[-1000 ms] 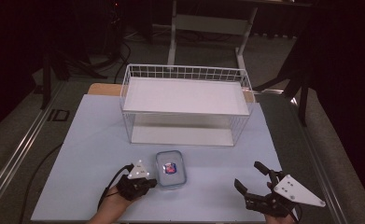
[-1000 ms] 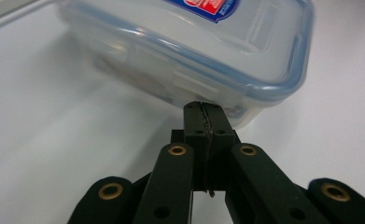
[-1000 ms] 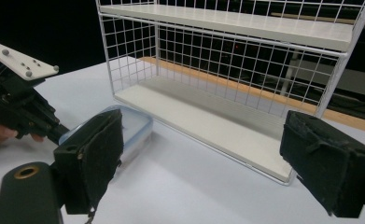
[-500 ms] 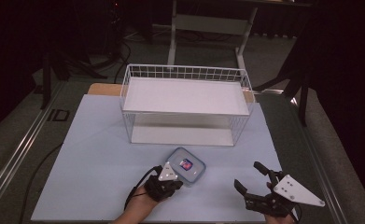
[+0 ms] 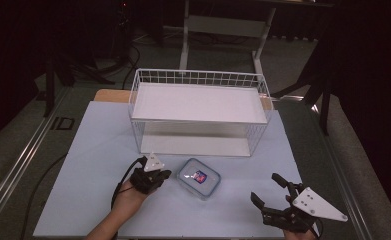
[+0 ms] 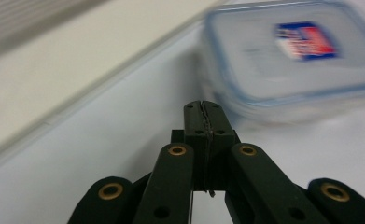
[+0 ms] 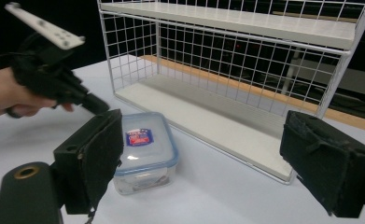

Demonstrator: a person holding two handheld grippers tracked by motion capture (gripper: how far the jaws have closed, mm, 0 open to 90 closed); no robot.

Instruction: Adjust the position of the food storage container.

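A clear lidded container (image 5: 199,177) with a blue rim and a red-and-blue label lies on the pale blue table top, in front of the wire rack. My left gripper (image 5: 164,174) is shut with nothing in it, just left of the container and pointing at it with a small gap. In the left gripper view the jaws (image 6: 203,111) meet, with the blurred container (image 6: 292,56) just beyond them. My right gripper (image 5: 270,191) stands open near the front right edge. The right gripper view has its pads (image 7: 96,161) wide apart, the container (image 7: 145,149) beyond them and the left gripper (image 7: 95,104) at its far side.
A white wire rack (image 5: 199,111) with an upper shelf and a lower shelf stands at the middle of the table, open toward me. The table top (image 5: 93,150) ends close behind both hands. Dark floor and a table frame lie beyond.
The left gripper pushed in toward the container, which slid a little to the right and turned. The gripper has since drawn back left and risen. The right gripper has stayed put.
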